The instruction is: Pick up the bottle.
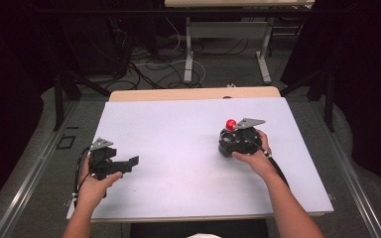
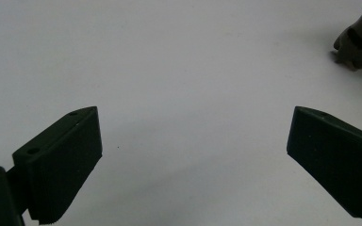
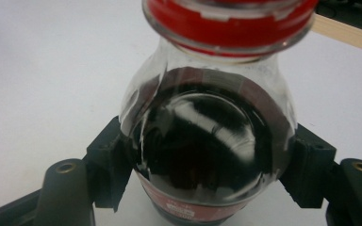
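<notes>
A small clear bottle (image 3: 202,141) of dark liquid with a red cap (image 3: 231,23) sits between the jaws of my right gripper (image 3: 207,175), whose pads press on its round body from both sides. From above, the red cap (image 1: 231,123) pokes out just beyond the right gripper (image 1: 232,140) at the table's right middle. My left gripper (image 1: 130,163) lies low near the left edge, pointing right. Its jaws stand wide apart in the left gripper view (image 2: 193,129), with bare white surface between them. A dark shape with a bit of red (image 2: 358,42) sits in that view's top right corner.
A white sheet (image 1: 178,148) covers the table, with a wooden strip (image 1: 193,93) showing at its far edge. Beyond it, cables (image 1: 144,69) lie on the floor near another table's metal legs (image 1: 188,54). Dark frame posts stand on both sides.
</notes>
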Motion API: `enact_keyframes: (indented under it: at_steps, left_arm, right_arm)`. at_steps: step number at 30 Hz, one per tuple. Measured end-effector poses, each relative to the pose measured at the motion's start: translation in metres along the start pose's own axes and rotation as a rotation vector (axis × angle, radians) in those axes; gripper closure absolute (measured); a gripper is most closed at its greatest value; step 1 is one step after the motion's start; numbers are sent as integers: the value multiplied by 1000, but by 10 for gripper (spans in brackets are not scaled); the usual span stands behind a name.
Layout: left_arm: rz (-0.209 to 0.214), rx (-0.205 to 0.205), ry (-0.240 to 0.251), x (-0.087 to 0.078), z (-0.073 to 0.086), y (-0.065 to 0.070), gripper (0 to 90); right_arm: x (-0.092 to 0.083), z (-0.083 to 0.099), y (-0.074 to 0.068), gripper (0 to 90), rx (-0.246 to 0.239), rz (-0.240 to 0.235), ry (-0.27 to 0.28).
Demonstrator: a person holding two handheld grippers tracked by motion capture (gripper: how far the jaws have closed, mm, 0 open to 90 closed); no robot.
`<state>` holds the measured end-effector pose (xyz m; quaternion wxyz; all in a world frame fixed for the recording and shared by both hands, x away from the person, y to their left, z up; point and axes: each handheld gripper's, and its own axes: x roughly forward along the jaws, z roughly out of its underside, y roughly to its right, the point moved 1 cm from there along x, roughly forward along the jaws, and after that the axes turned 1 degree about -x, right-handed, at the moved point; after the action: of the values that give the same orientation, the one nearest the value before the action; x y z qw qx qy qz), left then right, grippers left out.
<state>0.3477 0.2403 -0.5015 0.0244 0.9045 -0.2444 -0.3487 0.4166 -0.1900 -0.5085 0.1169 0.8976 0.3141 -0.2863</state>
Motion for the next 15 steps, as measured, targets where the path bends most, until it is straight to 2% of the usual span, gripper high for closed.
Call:
enact_keyframes:
  at_steps: [4,10,14,15]
  left_arm:
    - [7,-1,11,0,-1,3,41]
    - [25,6,22,-2,-3,10,41]
    - [39,33,22,-4,-6,15,41]
    - [52,59,11,-7,-8,17,41]
  right_arm:
    - [-9,-3,-11,295,-1,-35,4]
    - [-24,-7,-32,295,-38,-76,10]
    - [-32,-11,-45,296,-82,-101,4]
    - [-33,-12,-48,295,-97,-109,13]
